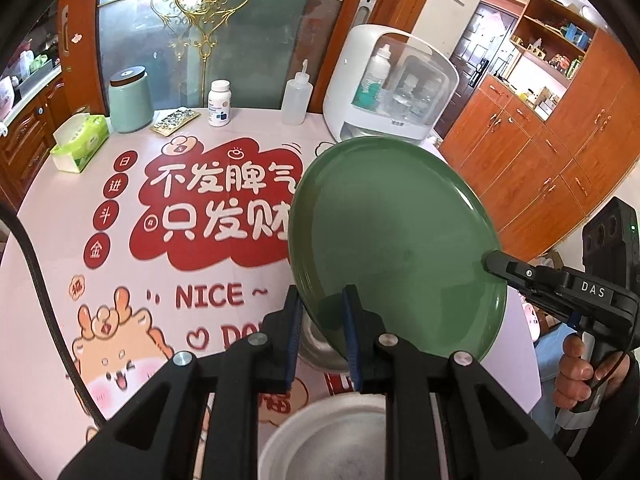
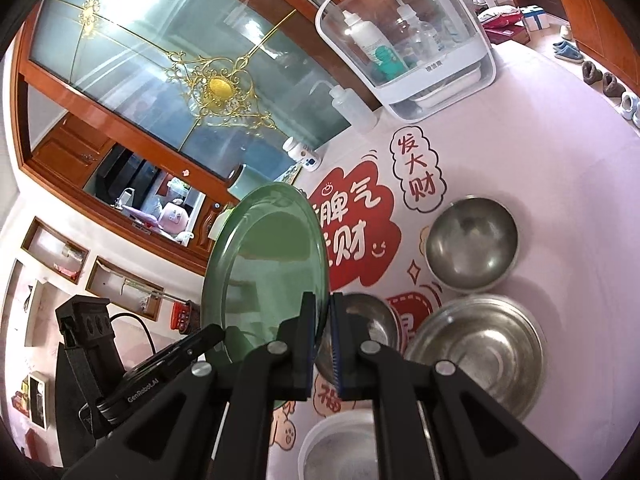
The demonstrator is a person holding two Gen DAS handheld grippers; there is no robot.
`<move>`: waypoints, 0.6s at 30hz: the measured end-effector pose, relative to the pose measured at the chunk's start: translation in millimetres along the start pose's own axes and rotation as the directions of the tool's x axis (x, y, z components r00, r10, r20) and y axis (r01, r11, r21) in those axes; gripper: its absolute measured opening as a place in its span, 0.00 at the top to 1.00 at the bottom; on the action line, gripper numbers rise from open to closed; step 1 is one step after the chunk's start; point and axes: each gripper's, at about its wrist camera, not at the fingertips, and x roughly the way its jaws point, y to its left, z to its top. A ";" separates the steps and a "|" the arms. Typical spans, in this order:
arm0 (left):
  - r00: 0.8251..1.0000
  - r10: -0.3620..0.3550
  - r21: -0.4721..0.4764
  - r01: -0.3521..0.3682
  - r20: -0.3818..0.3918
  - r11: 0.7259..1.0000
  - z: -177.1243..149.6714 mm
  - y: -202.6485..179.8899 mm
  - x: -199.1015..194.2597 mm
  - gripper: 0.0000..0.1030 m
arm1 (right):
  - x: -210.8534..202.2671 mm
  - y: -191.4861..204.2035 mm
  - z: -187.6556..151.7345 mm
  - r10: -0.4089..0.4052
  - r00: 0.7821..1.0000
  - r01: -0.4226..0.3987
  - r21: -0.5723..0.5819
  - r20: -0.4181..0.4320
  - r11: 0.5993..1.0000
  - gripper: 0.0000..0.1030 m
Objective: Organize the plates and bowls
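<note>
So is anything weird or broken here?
Nothing looks broken or spilled. The only odd thing is the green plate: it is up in the air, tilted steeply on edge. The right gripper pinches its rim and the left gripper straddles the edge.

right gripper (image 2: 321, 344) jaws pinch green plate (image 2: 272, 264) rim
</note>
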 end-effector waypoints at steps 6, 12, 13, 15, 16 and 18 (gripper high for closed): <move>1.000 0.013 -0.011 -0.013 0.002 1.000 -31.5 -17.5 -16.2 0.83 | -20.9 -6.4 -25.6 0.001 1.000 -0.001 -0.006 -0.016 1.000 0.93; 1.000 0.023 -0.034 -0.023 0.005 0.999 -63.9 -31.0 -31.2 0.83 | -35.8 -17.1 -54.9 0.003 0.999 -0.003 -0.006 -0.054 1.000 0.93; 1.000 0.025 -0.038 -0.025 0.004 0.999 -70.2 -33.3 -33.6 0.83 | -37.2 -19.0 -58.6 0.004 0.998 -0.004 -0.004 -0.061 1.000 0.93; 1.000 0.030 -0.044 -0.029 0.004 0.999 -80.5 -37.0 -36.7 0.83 | -40.4 -21.8 -67.2 0.001 0.997 -0.001 -0.005 -0.073 1.000 0.93; 0.999 0.033 -0.047 -0.033 0.004 0.998 -87.2 -39.1 -38.7 0.83 | -42.7 -23.1 -72.4 0.001 0.997 -0.001 -0.007 -0.079 1.000 0.93; 0.999 0.034 -0.060 -0.034 0.001 0.998 -100.1 -41.0 -42.1 0.83 | -46.2 -24.5 -80.7 -0.002 0.996 0.000 -0.013 -0.091 1.000 0.93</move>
